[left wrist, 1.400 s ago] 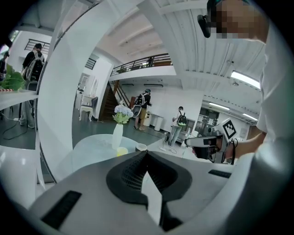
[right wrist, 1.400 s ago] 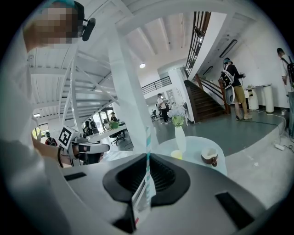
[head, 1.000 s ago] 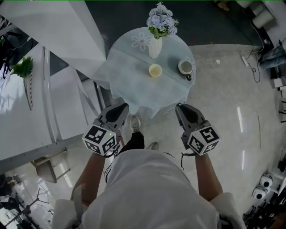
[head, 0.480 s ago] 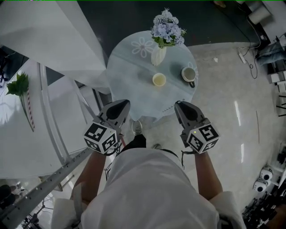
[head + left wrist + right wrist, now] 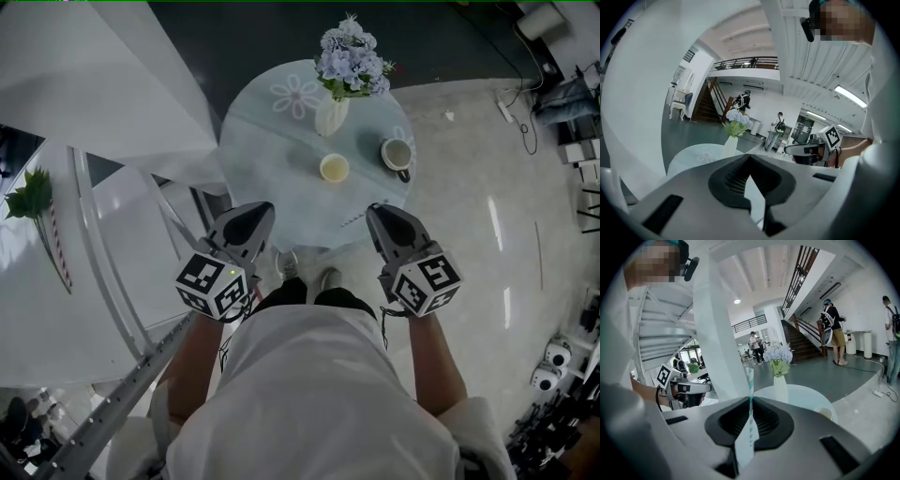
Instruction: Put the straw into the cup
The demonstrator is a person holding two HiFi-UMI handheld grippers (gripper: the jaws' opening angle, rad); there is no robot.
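Observation:
A small pale yellow cup stands near the middle of the round white table. My right gripper hovers at the table's near edge and is shut on a teal-and-white striped straw. The straw rises upright from the jaws of that gripper; in the head view it shows as a thin line. My left gripper hangs over the near left edge of the table. In its own view this gripper has its jaws together and I see nothing held.
A white vase of blue flowers stands at the table's far side and a mug at its right. A white counter on the left carries a green sprig and another striped straw. People stand farther off in the hall.
The table has drawn nearer; both grippers now reach its near edge. Neither gripper's hold has changed.

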